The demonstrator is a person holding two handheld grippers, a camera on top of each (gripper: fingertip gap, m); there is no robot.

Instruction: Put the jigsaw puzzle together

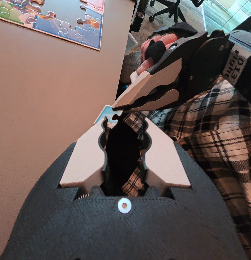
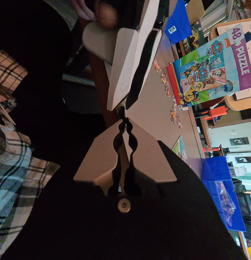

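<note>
Off the table edge, a loose puzzle piece is pinched by the right gripper, just ahead of the spread-fingered left gripper, part-built puzzle kept well apart.

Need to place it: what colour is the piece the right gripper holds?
Light blue and white puzzle piece, clearest in left wrist view.

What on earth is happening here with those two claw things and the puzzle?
A person in a plaid shirt works a handheld gripper in each hand to build a jigsaw. The right gripper, jaws shut, pinches a loose puzzle piece at the table edge. The left gripper meets it with jaws open, one finger at the piece. The partly assembled puzzle lies farther back; more loose pieces and the puzzle box wait on the table.
</note>
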